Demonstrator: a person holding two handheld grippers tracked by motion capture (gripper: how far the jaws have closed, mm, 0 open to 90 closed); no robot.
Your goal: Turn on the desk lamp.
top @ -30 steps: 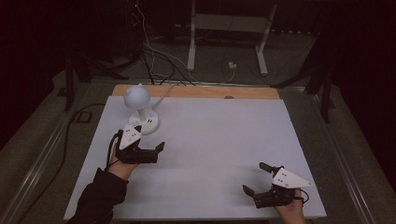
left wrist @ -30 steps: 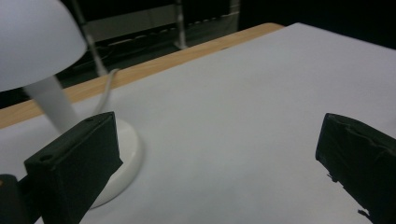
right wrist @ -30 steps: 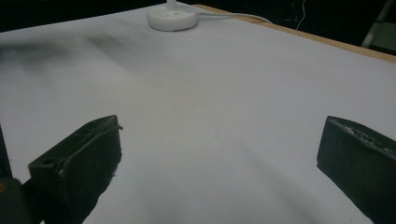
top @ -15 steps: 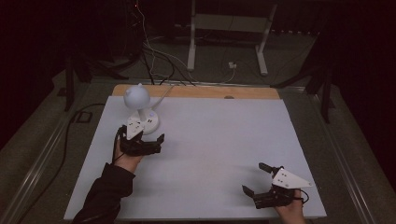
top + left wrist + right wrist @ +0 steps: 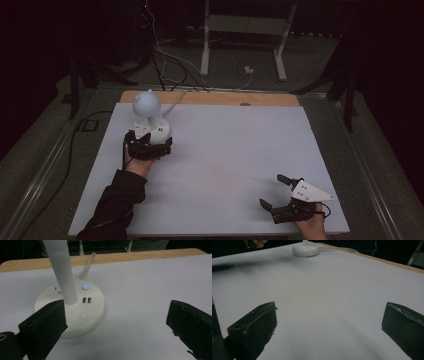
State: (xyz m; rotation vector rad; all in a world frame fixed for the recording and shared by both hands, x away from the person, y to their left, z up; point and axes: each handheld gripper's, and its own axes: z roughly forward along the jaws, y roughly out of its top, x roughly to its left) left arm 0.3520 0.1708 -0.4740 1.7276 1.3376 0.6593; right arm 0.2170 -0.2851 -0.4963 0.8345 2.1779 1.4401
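A white desk lamp (image 5: 148, 106) with a round head stands on its round base (image 5: 159, 131) at the table's back left. Its base (image 5: 72, 307) carries a blue-lit power button (image 5: 85, 286), two USB ports (image 5: 86, 300) and a plain round button (image 5: 82, 314). My left gripper (image 5: 148, 145) is open right at the near side of the base; in the left gripper view (image 5: 115, 315) its left jaw overlaps the base's left edge and nothing is held. My right gripper (image 5: 271, 190) rests open near the front right, empty (image 5: 329, 315).
The table (image 5: 240, 150) is covered by a white sheet, with a wooden strip (image 5: 210, 97) along the back edge. The lamp's white cable (image 5: 86, 261) runs off the back. Cables and a white stand (image 5: 240, 45) are on the floor beyond.
My left gripper has moved forward and a little right, up to the lamp's base. The right gripper has stayed put.
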